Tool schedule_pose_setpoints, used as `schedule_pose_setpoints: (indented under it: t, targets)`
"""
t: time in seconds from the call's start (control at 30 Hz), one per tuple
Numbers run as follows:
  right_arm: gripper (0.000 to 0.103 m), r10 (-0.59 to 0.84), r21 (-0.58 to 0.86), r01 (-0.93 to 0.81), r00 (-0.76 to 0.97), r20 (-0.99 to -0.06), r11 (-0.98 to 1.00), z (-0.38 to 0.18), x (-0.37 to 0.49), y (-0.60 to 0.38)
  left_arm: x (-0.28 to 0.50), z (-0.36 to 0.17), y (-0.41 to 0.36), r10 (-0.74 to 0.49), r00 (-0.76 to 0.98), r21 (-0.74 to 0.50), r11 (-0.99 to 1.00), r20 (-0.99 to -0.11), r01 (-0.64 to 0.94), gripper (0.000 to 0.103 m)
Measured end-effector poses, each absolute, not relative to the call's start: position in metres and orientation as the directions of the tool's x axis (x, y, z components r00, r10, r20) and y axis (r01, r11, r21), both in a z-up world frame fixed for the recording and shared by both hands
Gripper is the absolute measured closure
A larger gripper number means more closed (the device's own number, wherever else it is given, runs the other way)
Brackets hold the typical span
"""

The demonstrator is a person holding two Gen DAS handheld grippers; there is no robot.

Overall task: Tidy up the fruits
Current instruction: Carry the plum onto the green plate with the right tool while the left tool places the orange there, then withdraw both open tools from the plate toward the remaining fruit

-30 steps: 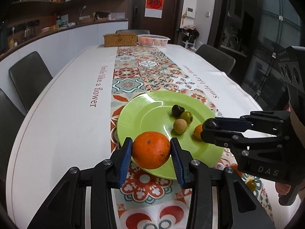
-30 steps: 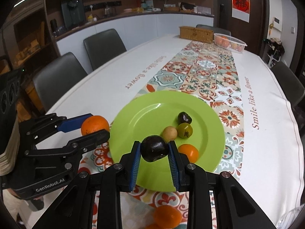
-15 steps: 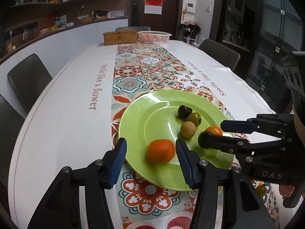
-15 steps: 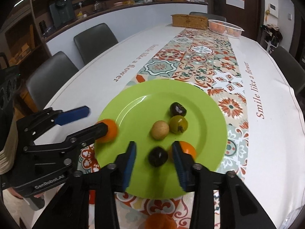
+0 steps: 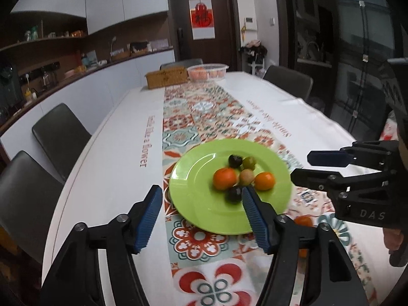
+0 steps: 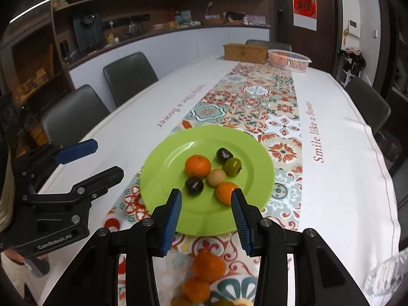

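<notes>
A green plate (image 5: 201,214) (image 6: 165,163) lies on the patterned table runner. On it sit a large orange (image 5: 224,178) (image 6: 197,165), a smaller orange (image 5: 264,181) (image 6: 225,192), a beige fruit (image 6: 216,177), a green fruit (image 6: 232,166) and two dark fruits (image 6: 194,185) (image 6: 224,155). My left gripper (image 5: 201,209) is open and empty over the plate's near edge. My right gripper (image 6: 206,206) is open and empty, also at the plate's near rim. Each gripper shows in the other's view (image 5: 316,164) (image 6: 99,158).
Loose oranges (image 6: 207,266) and small fruits lie on the runner below the right gripper. A wicker box (image 6: 245,52) and a white basket (image 6: 289,60) stand at the table's far end. Dark chairs (image 6: 74,114) line both sides. A clear bag (image 6: 387,280) lies at the right edge.
Both grippers opened and let go of their fruit onto the plate: the left released the large orange, the right the dark fruit. Both then drew back and up.
</notes>
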State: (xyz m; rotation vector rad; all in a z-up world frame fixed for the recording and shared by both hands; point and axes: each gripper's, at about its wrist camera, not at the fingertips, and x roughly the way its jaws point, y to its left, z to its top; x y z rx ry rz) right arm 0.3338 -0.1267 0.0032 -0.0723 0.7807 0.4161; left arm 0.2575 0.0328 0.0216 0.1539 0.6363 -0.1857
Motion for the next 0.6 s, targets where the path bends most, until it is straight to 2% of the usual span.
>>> schedule_pose_setpoints:
  t: [0.13,0.2,0.43,0.6]
  targets:
    - [0.06,0.34,0.08,-0.389,0.665,-0.665,0.918,0.017,0.313,-0.136,0.235,0.036,0.026,-0.14,0.805,0.084,0.97,-0.576,0.23,0.032]
    - [0.053,0.335,0.073,-0.383,0.685,-0.647,0.921,0.023,0.301,-0.142,0.225,0.041,0.023,-0.146,0.81,0.085,0.968,-0.568,0.235,0.03]
    - [0.053,0.319,0.034,-0.38,0.72,-0.616,0.924,0.032,0.266,-0.158,0.189,0.05,0.005,-0.148,0.832,0.102,0.966,-0.534,0.237,0.023]
    - [0.053,0.325,0.016,-0.397,0.727,-0.604,0.918,0.033,0.248,-0.168,0.17,0.049,-0.007,-0.138,0.84,0.107,0.968,-0.525,0.226,0.022]
